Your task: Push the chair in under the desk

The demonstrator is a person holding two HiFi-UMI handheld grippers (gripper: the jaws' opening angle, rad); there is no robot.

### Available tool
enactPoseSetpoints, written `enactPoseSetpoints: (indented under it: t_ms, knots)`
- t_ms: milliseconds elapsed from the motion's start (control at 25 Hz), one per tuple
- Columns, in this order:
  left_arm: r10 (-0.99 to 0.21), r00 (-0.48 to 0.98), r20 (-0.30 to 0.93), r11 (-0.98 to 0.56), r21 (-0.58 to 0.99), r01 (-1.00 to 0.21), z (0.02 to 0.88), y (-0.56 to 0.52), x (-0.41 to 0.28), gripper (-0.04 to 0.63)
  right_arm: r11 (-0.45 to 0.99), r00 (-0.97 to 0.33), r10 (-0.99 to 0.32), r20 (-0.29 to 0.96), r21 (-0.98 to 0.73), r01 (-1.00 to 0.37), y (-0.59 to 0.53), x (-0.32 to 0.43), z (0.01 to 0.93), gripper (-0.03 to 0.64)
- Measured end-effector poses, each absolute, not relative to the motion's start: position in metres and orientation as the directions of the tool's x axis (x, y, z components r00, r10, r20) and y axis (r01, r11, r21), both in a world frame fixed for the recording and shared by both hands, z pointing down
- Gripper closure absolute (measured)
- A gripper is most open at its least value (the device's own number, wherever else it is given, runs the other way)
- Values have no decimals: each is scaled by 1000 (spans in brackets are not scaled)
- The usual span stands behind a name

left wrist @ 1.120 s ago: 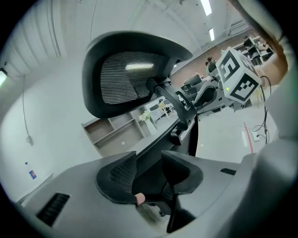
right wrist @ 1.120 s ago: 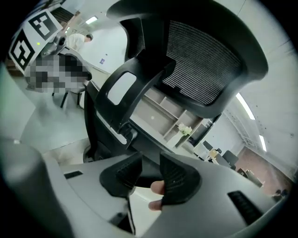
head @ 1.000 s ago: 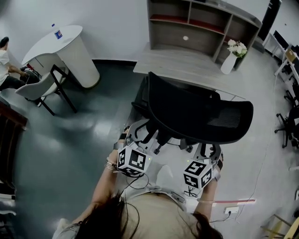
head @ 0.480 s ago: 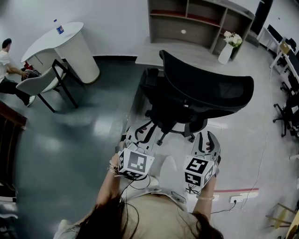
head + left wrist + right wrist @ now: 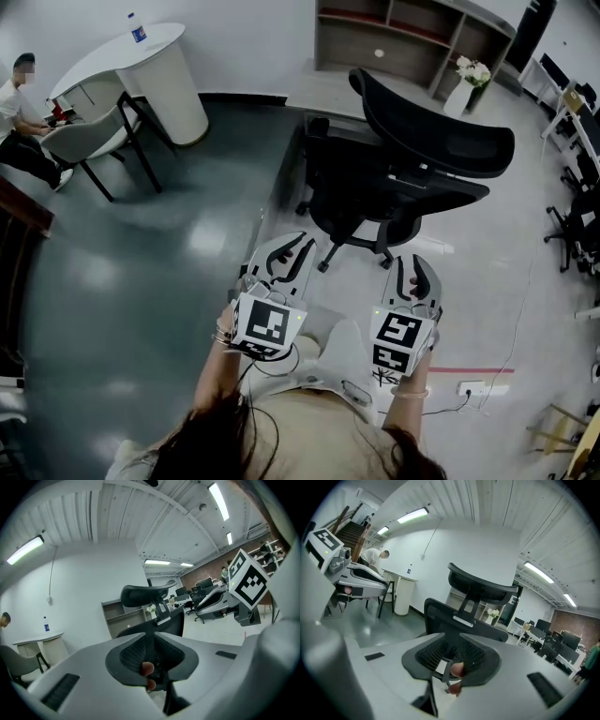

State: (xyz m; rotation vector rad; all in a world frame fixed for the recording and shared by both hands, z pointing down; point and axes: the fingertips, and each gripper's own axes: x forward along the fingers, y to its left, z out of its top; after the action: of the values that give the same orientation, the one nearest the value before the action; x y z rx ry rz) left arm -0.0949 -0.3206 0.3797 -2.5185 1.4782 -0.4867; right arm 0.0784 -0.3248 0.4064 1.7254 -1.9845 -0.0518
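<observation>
Far left of the left gripper (image 5: 289,246): a person (image 5: 17,98) seated by a white table (image 5: 155,80), bottle (image 5: 138,28) on top, grey chair (image 5: 84,150) next to it, all well apart from the gripper. Left gripper is pointing ahead at the chair (image 5: 403,187). Its jaws have just been closing and now show only a narrow gap, with nothing in it and the pads pressing on nothing. The chair is ahead of both grippers, a bit right of the left one and clear of both, with bare floor (image 5: 352,281) between the tips and its wheel base. It's upright, back and headrest toward the grippers. Beyond it is the desk (image 5: 323,94), with a shelf (image 5: 412,42) on the far side. The chair's front is right at the desk edge; can't tell how far the seat sits under the top. Right gripper (image 5: 412,264) is beside the left one and aimed at the chair back, which sits mid-frame in the right gripper view. Its jaws have just been closing too, with a small gap left and nothing in it. Ahead and right of it, past the chair, a white vase (image 5: 458,101) with flowers stands at the desk's end. Near its right, a power strip (image 5: 466,386) with a cable lies on the floor. Far right: office chairs (image 5: 577,234).
</observation>
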Motion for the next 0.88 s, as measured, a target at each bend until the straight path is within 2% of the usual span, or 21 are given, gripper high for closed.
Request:
enactPoseSetpoints:
  t_ms: [360, 880]
  knots:
    - [-900, 427, 91, -436, -259, -862, 361, -294, -93, 551, 235, -140, -942, 304, 304, -923, -307, 74, 391, 536]
    - [-910, 411, 58, -414, -181, -892, 341, -245, -39, 583, 270, -195, -941, 277, 267, -925, -265, 115, 372, 578]
